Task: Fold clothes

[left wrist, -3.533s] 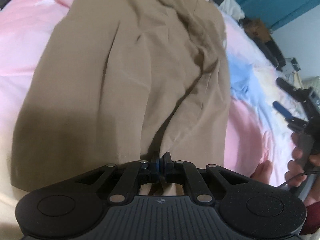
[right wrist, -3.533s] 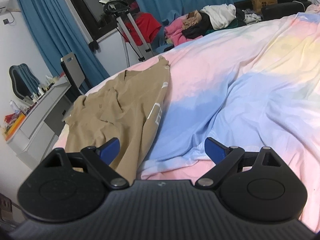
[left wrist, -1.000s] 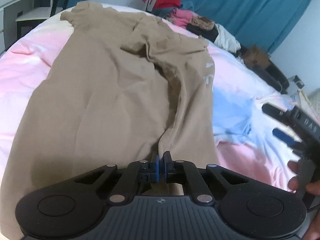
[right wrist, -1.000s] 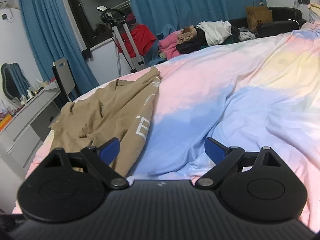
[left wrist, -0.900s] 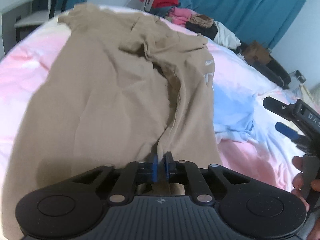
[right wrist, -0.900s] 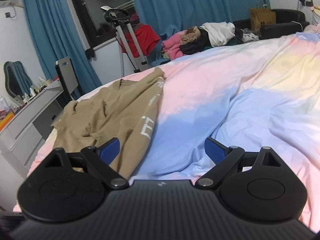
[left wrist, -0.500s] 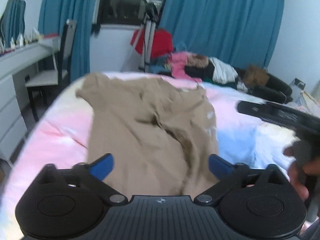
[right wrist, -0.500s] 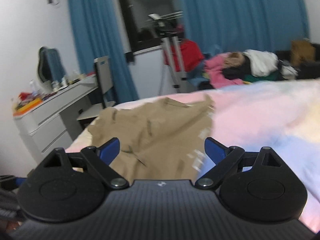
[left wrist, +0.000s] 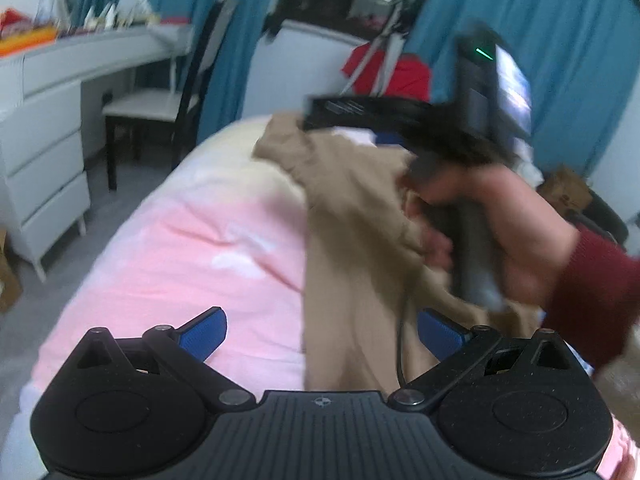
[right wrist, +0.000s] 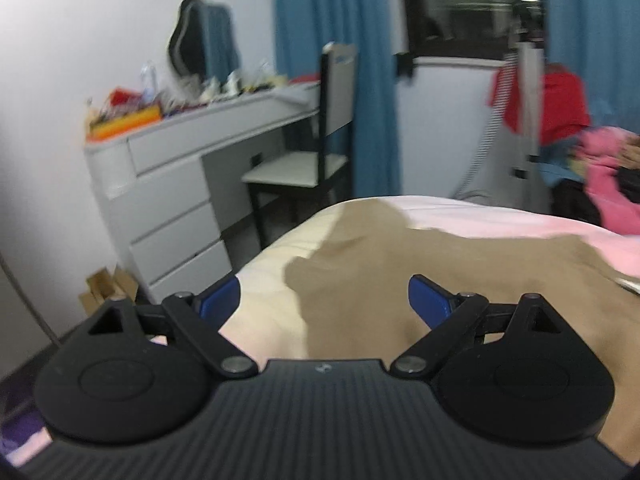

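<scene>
Fingers of the left gripper point(left wrist: 322, 334) are standing wide apart at the bottom of the left wrist view, blue pads point(left wrist: 202, 332) gripping nothing; pink bedsheet point(left wrist: 180, 264) and the lower edge of the tan garment point(left wrist: 360, 248) are showing through the gap. Across the upper right of that frame the right gripper point(left wrist: 352, 114) is blurring past, its dark body reaching toward the far end of the garment, with a person's hand point(left wrist: 500, 224) wrapping its handle and a dark red sleeve point(left wrist: 596, 292) showing at the right edge.

From the right wrist view, the right gripper point(right wrist: 324, 298) is likewise released, pads point(right wrist: 428, 300) spread with nothing between them. Below and beyond them the tan garment point(right wrist: 420, 264) is lying spread on the bed, filling the centre and right of the frame, its edge falling across the cream part of the bedsheet point(right wrist: 264, 292).

A grey dresser point(right wrist: 168, 196) and a chair point(right wrist: 308, 168) are standing in the left half, blue curtains point(right wrist: 320, 32) are hanging behind, and a heap of pink and red clothes point(right wrist: 600, 168) is sitting at the right edge. Both views are smeared.
</scene>
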